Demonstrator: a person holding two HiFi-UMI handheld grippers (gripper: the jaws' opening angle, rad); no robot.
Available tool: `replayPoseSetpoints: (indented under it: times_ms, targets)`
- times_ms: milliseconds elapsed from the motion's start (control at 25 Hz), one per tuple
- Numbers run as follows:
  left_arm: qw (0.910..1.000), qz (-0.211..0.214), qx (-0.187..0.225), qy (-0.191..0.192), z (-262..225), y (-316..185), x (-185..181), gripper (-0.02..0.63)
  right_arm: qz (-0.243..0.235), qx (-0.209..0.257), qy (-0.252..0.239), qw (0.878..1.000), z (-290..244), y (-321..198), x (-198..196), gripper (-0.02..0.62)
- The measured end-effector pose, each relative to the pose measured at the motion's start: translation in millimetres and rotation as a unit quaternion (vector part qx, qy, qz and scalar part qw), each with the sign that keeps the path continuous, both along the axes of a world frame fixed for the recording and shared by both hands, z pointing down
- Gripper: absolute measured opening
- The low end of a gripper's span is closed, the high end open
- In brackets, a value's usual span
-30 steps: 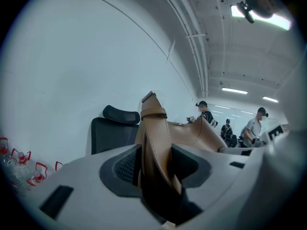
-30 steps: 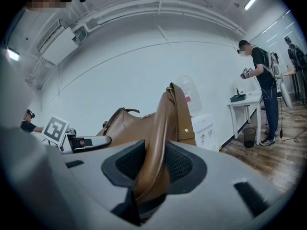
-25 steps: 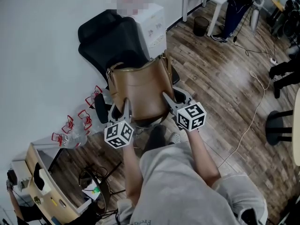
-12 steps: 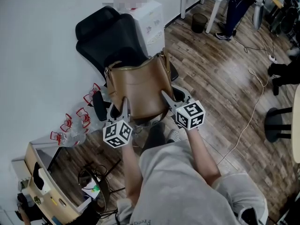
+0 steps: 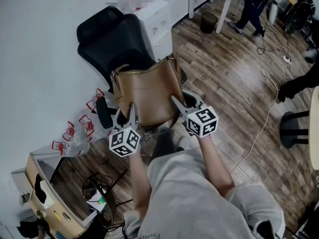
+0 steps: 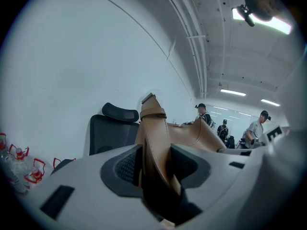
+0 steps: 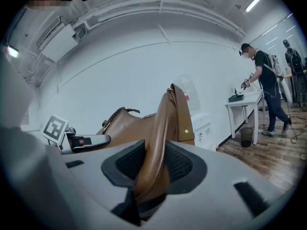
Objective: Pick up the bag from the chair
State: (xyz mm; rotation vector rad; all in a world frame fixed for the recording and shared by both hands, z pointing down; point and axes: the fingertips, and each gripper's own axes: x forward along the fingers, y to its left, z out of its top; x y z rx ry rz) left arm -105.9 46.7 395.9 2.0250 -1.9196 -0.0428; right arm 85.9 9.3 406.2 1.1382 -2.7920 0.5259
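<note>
Head view: tan leather bag [image 5: 147, 96] upright over black office chair [image 5: 112, 41], between left gripper [image 5: 130, 114] and right gripper [image 5: 179, 106]. Left gripper view: clamped on bag's edge. Right gripper view: likewise clamped. Risk of slipping from uneven lifting

No legible text; stickers on white cabinet [image 5: 158, 24] too small to read.

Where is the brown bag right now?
In the head view's centre, the brown bag is clamped between the left gripper and right gripper, in front of the black chair.
</note>
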Motion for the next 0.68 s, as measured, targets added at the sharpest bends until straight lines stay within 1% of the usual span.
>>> replayPoseSetpoints:
  times_ms: [680]
  targets:
    - [0.9999,-0.007,-0.004,-0.008,-2.6,2.6,-2.8,0.158,-0.009,-0.003,-0.007,1.000,0.9,-0.6,-2.4,0.133]
